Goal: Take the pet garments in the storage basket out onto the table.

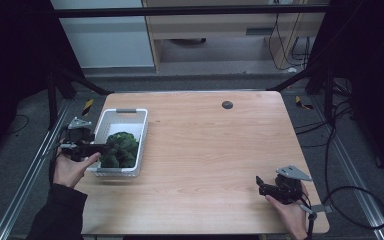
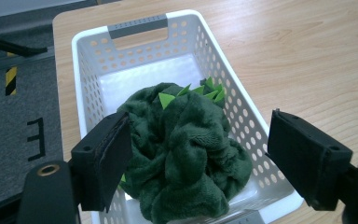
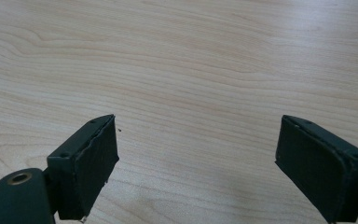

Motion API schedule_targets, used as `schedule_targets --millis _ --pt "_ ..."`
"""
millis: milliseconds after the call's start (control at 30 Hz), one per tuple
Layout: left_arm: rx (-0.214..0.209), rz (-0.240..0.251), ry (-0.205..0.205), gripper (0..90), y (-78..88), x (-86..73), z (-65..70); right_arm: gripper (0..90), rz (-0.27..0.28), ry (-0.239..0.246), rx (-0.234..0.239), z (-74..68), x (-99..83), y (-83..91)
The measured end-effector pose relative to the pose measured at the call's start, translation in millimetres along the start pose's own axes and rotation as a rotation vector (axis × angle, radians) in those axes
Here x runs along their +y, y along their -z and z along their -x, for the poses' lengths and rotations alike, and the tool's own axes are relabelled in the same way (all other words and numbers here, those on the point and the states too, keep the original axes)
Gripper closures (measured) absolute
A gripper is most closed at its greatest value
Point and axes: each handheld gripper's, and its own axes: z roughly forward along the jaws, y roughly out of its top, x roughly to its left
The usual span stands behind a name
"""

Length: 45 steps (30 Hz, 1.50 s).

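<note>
A dark green plush toy point(image 1: 120, 150) with light green spikes point(image 2: 186, 140) lies crumpled in the near half of a white perforated basket point(image 1: 123, 119) at the table's left side. My left gripper point(image 1: 101, 148) hovers at the basket's near left rim, open, its jaws spread wide on either side of the plush point(image 2: 200, 151) without touching it. My right gripper point(image 1: 261, 186) rests near the table's front right corner, open, over bare wood point(image 3: 196, 154).
The wooden table point(image 1: 210, 145) has a small dark round cap point(image 1: 227, 105) near its far edge. The basket's grey handle point(image 2: 137, 25) is at its far end. Cables point(image 1: 350, 200) trail on the floor to the right.
</note>
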Motion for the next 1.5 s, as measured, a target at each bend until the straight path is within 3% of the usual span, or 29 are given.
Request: schedule_targets --millis 367,833,1500 --pt "0.002 -0.087 -0.019 20.2 -19.5 11.9 -2.5 12.5 -0.008 0.007 0.002 -0.2 -0.1 -1.0" --pt "0.001 -0.174 -0.061 20.1 -39.4 22.5 5.8 12.5 -0.020 0.013 0.005 -0.4 -0.4 -1.9" --pt "0.000 -0.289 -0.059 20.3 -72.0 22.5 -1.0 12.3 -0.045 0.020 0.016 -1.8 -1.4 -4.7"
